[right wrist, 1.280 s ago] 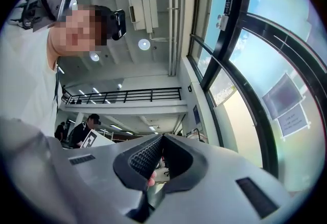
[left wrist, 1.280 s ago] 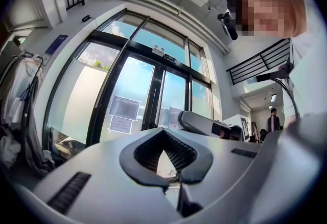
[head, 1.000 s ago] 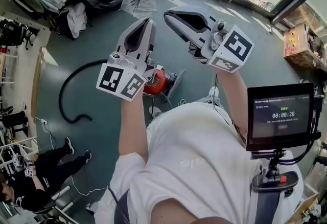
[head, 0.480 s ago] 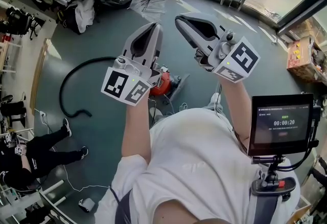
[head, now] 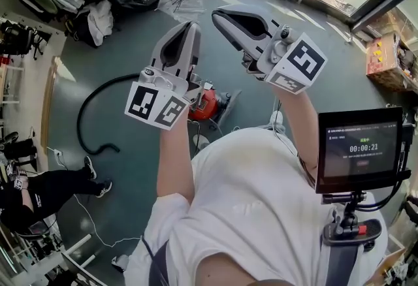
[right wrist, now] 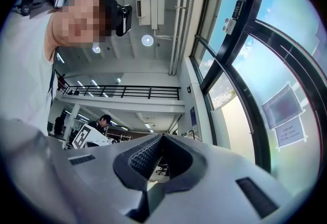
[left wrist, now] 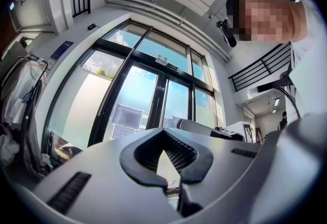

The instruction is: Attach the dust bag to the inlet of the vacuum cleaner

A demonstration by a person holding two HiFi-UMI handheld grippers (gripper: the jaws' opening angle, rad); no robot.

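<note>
- Red vacuum cleaner [head: 208, 103] sits on the floor [head: 130, 147], partly hidden below the left gripper [head: 191, 29]. Its black hose [head: 88, 118] curls off left.
- Left gripper — jaws closed, empty.
- Right gripper [head: 217, 15] — just right of it, closed, empty.

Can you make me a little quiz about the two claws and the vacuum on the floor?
1. True or false: the left claw is holding something.
2. What colour is the vacuum cleaner on the floor below the claws? A blue, B red, C yellow.
3. Fill in the gap: the right claw is ____ (open or shut).

Key
1. False: it is shut with nothing in it.
2. B.
3. Shut.
</note>
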